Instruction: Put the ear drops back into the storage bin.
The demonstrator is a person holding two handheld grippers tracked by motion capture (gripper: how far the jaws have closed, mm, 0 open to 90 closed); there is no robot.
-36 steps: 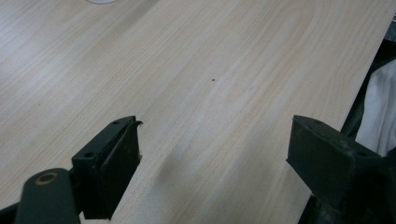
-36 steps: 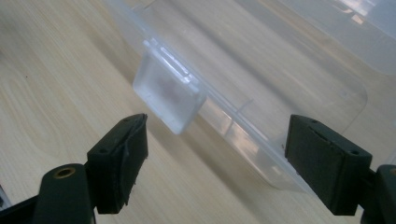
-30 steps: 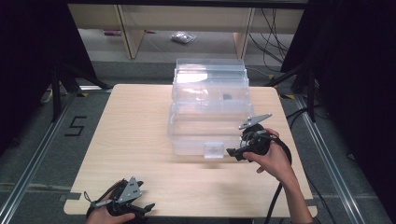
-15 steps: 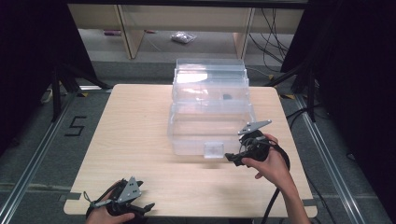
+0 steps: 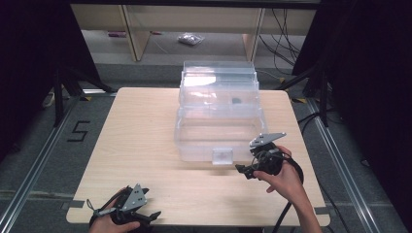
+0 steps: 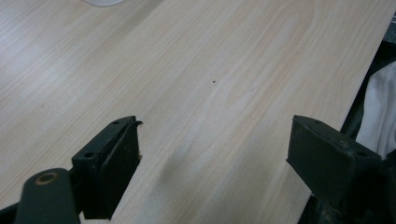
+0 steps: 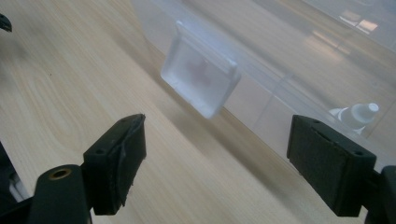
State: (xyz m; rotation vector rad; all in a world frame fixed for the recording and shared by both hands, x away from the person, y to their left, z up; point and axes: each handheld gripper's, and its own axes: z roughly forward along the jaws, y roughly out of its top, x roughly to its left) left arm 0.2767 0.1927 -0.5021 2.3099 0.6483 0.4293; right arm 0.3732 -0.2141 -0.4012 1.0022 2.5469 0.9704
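I count one clear plastic box (image 5: pixel 218 116) with one latch (image 5: pixel 222 156), one small bottle (image 7: pixel 356 115) inside, two grippers, one table (image 5: pixel 141 141).

- A box (image 5: pixel 218 121) sits on the table (image 5: pixel 141 136), right of centre and toward the far edge.
- Its latch (image 5: pixel 222 156) hangs on the near wall, facing the person.
- A small bottle (image 7: pixel 357 115) lies inside the box.
- The right gripper (image 5: pixel 248 171) is just right of the latch, before the box's near right corner.
- The left gripper (image 5: pixel 148 216) is at the near left edge, well apart from the box.
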